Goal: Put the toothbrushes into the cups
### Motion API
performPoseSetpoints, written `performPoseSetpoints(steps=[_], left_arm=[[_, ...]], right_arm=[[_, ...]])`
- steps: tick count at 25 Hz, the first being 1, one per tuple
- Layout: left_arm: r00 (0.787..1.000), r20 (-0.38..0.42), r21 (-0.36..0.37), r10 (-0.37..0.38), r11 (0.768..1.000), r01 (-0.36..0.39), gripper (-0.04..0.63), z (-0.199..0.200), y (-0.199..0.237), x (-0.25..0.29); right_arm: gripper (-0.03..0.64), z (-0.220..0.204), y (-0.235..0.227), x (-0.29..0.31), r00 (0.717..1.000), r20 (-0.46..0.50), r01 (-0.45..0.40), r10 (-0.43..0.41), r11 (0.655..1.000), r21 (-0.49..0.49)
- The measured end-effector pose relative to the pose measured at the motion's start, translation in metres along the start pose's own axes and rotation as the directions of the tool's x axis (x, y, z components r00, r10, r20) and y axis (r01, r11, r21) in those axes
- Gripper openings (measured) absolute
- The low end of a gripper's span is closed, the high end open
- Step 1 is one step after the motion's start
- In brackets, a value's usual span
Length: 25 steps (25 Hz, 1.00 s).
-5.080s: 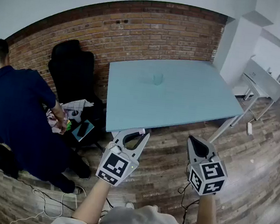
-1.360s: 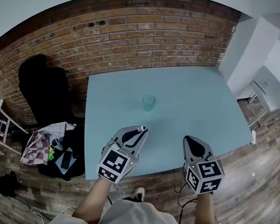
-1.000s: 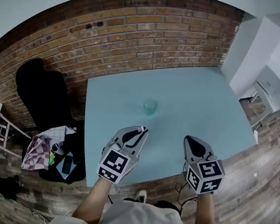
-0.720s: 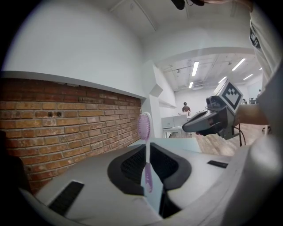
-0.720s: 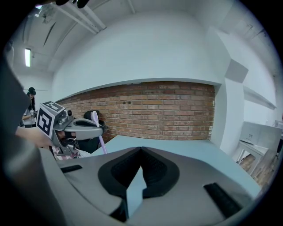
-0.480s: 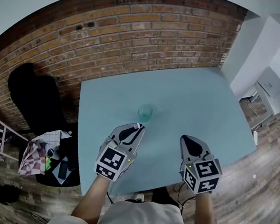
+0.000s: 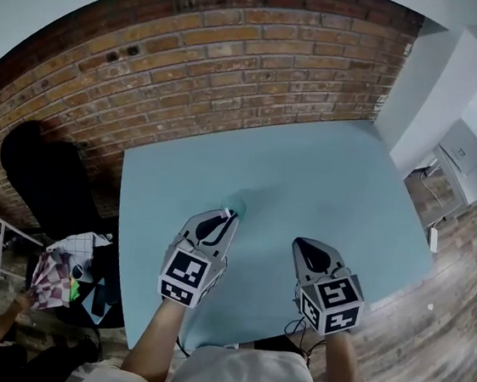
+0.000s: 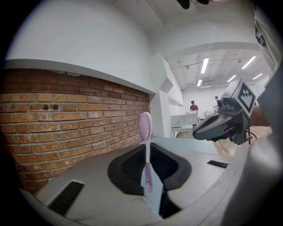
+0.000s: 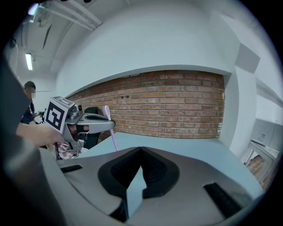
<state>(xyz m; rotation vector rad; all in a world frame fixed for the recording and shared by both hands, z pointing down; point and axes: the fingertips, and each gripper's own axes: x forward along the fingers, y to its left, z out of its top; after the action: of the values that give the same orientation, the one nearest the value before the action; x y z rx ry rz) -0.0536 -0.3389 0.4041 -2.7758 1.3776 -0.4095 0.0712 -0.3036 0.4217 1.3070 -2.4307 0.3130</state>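
Observation:
In the head view a small see-through green cup point(image 7: 236, 202) stands on the light blue table point(image 7: 333, 188), partly covered by the tip of my left gripper point(image 7: 220, 221). That gripper is shut on a purple toothbrush point(image 8: 146, 164), which stands upright between its jaws in the left gripper view, bristle head on top. The right gripper view shows the same toothbrush point(image 9: 111, 130) sticking out of the left gripper point(image 9: 98, 122). My right gripper point(image 7: 307, 249) hovers over the table to the cup's right, apart from it. Its jaws meet at the tips with nothing between them point(image 9: 140, 150).
A brick wall point(image 7: 236, 66) runs along the table's far edge. Left of the table stand a black chair point(image 7: 39, 172) and a heap of cloth and bags point(image 7: 62, 270). A person's hand point(image 7: 13, 307) reaches in at the lower left. White desks point(image 7: 474, 149) stand at the right.
Both grippers have moved forward over the table toward the cup. The left gripper's tip now overlaps the cup. A person's hand has come into view at the lower left.

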Motion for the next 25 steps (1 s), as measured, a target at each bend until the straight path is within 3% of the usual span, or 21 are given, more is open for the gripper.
performPoseSetpoints(steps=[12, 25], left_arm=[[0.996, -0.085, -0.021, 0.039, 0.999, -0.041, 0.048, -0.038, 0.041, 0.057], [0.981, -0.191, -0.071, 0.031, 0.996, -0.046, 0.048, -0.098, 0.062, 0.099]], right_arm=[[-0.003, -0.016, -0.034, 0.044, 0.998, -0.06, -0.016, 0.019, 0.998, 0.054], [-0.003, -0.035, -0.051, 0.079, 0.991, -0.125, -0.035, 0.044, 0.997, 0.071]])
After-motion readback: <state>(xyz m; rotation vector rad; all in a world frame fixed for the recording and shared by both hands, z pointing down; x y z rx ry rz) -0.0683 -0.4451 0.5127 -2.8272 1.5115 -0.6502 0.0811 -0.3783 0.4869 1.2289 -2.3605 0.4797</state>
